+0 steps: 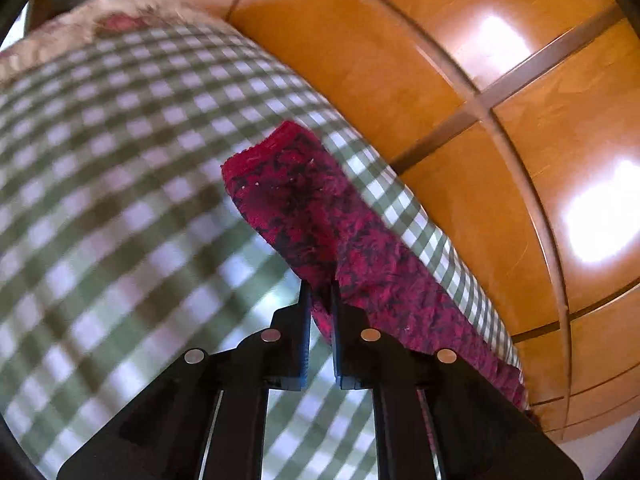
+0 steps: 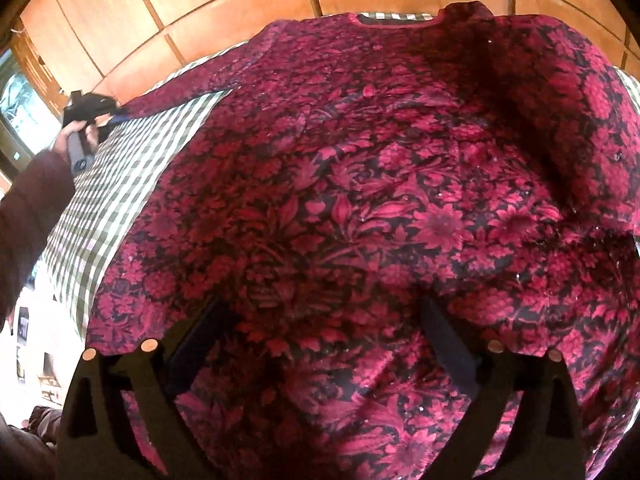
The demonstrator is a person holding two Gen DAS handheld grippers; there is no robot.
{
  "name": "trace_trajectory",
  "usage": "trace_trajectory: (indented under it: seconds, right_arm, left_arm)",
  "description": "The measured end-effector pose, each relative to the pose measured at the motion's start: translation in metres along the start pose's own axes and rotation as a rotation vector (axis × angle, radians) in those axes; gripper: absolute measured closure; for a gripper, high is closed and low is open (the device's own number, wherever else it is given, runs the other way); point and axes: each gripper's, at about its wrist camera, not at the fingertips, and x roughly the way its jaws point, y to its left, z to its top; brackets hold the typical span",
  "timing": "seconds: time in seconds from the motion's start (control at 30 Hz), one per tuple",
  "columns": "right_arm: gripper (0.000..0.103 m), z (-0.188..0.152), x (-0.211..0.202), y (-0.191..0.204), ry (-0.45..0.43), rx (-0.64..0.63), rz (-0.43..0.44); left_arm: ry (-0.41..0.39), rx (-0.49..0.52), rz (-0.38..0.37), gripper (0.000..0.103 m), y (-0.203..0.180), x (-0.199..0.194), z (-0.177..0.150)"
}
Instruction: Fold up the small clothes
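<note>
A red and dark floral top (image 2: 380, 200) lies spread on a green and white checked cloth (image 2: 120, 184), neckline at the far side. Its left sleeve (image 1: 320, 224) stretches out along the cloth's edge. My left gripper (image 1: 320, 292) is shut on that sleeve's edge; it also shows small at the far left of the right wrist view (image 2: 116, 118), held in a hand. My right gripper (image 2: 324, 312) is open, fingers spread wide just above the middle of the top, holding nothing.
The checked cloth (image 1: 120, 200) covers a raised flat surface. Glossy orange wooden cabinet panels (image 1: 440, 60) stand right behind it, also seen in the right wrist view (image 2: 200, 12). A pale floral cushion (image 1: 100, 20) sits at the cloth's far end.
</note>
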Motion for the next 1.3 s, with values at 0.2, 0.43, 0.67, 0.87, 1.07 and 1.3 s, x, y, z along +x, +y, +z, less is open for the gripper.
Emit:
trace_trajectory:
  seconds: [0.2, 0.43, 0.67, 0.87, 1.07, 1.3]
  right_arm:
    - [0.005, -0.001, -0.001, -0.001, -0.011, 0.001, 0.004]
    - [0.01, -0.005, -0.021, -0.019, -0.049, 0.081, 0.051]
    - [0.014, -0.014, -0.099, -0.106, -0.269, 0.39, 0.1]
    - [0.01, -0.046, -0.129, -0.211, -0.455, 0.804, 0.25]
    - [0.008, -0.036, -0.09, -0.277, -0.486, 0.999, 0.347]
    - [0.083, 0.032, -0.092, -0.289, -0.42, 0.798, 0.219]
  left_arm:
    - [-0.028, -0.012, 0.07, 0.096, 0.035, -0.029, -0.025]
    - [-0.043, 0.019, 0.156, 0.052, 0.007, -0.052, -0.048]
    - [-0.072, 0.234, -0.022, 0.032, -0.074, -0.099, -0.125]
    - [0.09, 0.546, -0.172, 0.028, -0.158, -0.095, -0.252]
    - [0.217, 0.835, -0.218, 0.028, -0.205, -0.07, -0.358]
    - [0.272, 0.887, -0.194, 0.024, -0.199, -0.042, -0.383]
